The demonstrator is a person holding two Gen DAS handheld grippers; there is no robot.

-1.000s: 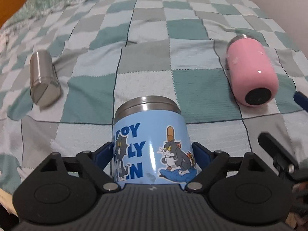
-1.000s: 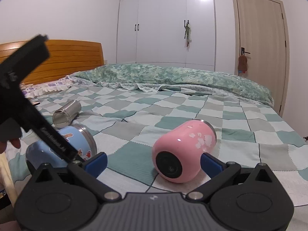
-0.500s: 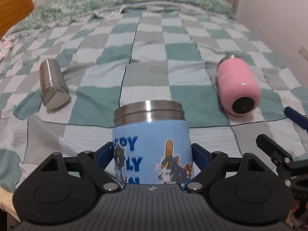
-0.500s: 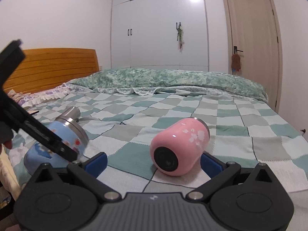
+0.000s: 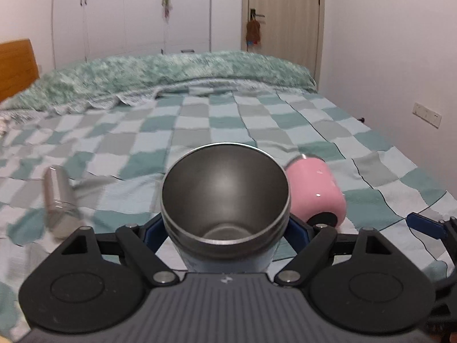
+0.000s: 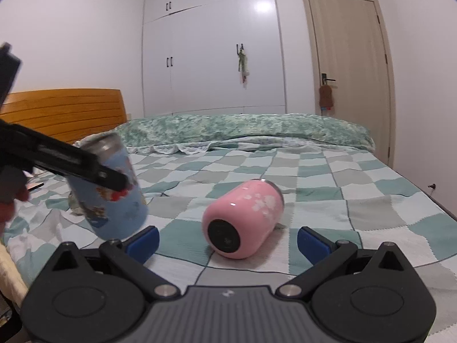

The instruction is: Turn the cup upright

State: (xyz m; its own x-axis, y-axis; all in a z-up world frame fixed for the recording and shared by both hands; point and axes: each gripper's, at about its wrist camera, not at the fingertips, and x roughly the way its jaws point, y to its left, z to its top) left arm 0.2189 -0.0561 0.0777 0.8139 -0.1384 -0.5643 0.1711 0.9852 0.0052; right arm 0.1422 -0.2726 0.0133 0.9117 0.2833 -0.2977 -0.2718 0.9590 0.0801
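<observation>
The left gripper [image 5: 225, 228] is pinching the blue cup [image 5: 225, 200], its steel interior facing the left wrist camera. Only the right wrist view is showing that cup [image 6: 111, 191] tilting above the checkered bedspread [image 6: 328, 200]. The right gripper [image 6: 227, 240] is hovering, jaws spread, near the pink cup [image 6: 242, 217] lying sideways.

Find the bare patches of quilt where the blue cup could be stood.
Free: the quilt right of the pink cup, and the wide stretch behind it up to the green duvet. Crowded: the near left, where blue cup, steel cup and pink cup cluster.
</observation>
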